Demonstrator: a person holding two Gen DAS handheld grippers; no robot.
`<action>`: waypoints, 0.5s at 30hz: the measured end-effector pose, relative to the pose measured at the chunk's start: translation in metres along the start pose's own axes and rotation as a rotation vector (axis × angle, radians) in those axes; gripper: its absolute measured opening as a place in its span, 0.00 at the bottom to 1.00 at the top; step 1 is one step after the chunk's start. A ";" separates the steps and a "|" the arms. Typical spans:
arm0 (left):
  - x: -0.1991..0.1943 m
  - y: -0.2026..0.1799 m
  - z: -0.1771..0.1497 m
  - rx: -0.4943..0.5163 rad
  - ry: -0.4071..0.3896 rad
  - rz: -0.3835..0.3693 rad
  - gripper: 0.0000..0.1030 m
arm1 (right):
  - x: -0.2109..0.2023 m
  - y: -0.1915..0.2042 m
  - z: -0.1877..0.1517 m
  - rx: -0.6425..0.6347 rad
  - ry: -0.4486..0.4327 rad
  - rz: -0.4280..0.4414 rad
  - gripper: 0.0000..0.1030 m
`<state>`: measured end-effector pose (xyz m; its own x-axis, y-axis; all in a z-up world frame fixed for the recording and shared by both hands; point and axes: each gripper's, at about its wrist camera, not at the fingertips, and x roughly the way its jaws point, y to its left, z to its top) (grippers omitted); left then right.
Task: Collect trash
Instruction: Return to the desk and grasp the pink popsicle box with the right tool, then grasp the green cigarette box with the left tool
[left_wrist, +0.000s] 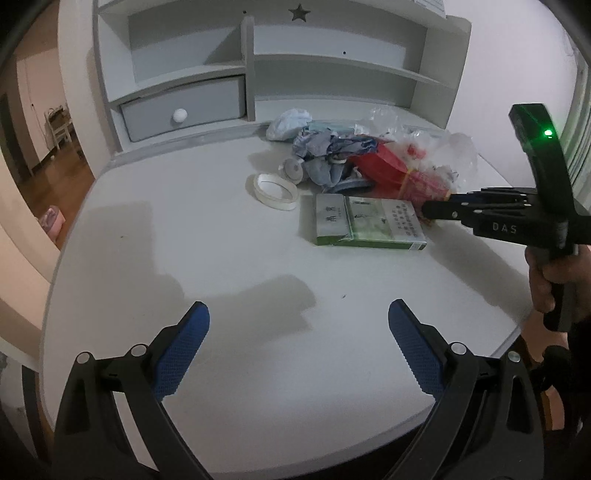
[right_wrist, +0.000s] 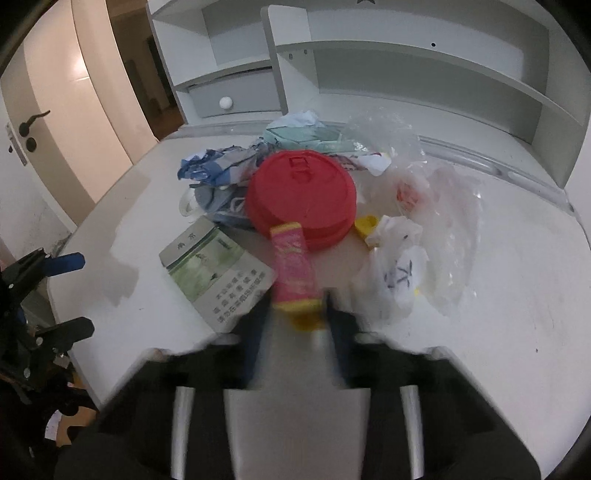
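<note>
A heap of trash lies at the back of the white desk (left_wrist: 221, 258): crumpled blue paper (left_wrist: 325, 147), a red lid (right_wrist: 301, 192), clear plastic bags (right_wrist: 436, 206), a roll of white tape (left_wrist: 275, 190) and a flat green and grey carton (left_wrist: 365, 221). My right gripper (right_wrist: 295, 299) is shut on the near end of a pink and yellow packet (right_wrist: 293, 266) that leans on the red lid. In the left wrist view the right gripper (left_wrist: 428, 212) comes in from the right, held by a hand. My left gripper (left_wrist: 299, 321) is open over bare desk, apart from the heap.
A grey and white hutch with shelves and a knobbed drawer (left_wrist: 181, 107) stands behind the heap. The desk's rounded edge (left_wrist: 66, 258) drops to a wooden floor on the left. A door with a black handle (right_wrist: 33, 123) is at far left.
</note>
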<state>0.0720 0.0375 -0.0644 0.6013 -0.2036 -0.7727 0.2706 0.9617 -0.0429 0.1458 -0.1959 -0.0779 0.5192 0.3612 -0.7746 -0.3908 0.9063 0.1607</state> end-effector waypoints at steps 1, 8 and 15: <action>0.006 0.001 0.003 0.003 0.004 -0.004 0.92 | -0.005 -0.001 -0.002 0.000 -0.015 -0.003 0.17; 0.047 -0.037 0.037 0.079 0.041 -0.002 0.92 | -0.051 -0.016 -0.027 0.061 -0.059 0.027 0.17; 0.051 -0.052 0.054 0.230 0.032 0.046 0.92 | -0.089 -0.028 -0.059 0.105 -0.090 0.012 0.17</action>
<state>0.1292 -0.0332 -0.0672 0.5937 -0.1510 -0.7904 0.4101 0.9019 0.1357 0.0651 -0.2663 -0.0496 0.5829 0.3857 -0.7152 -0.3177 0.9183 0.2363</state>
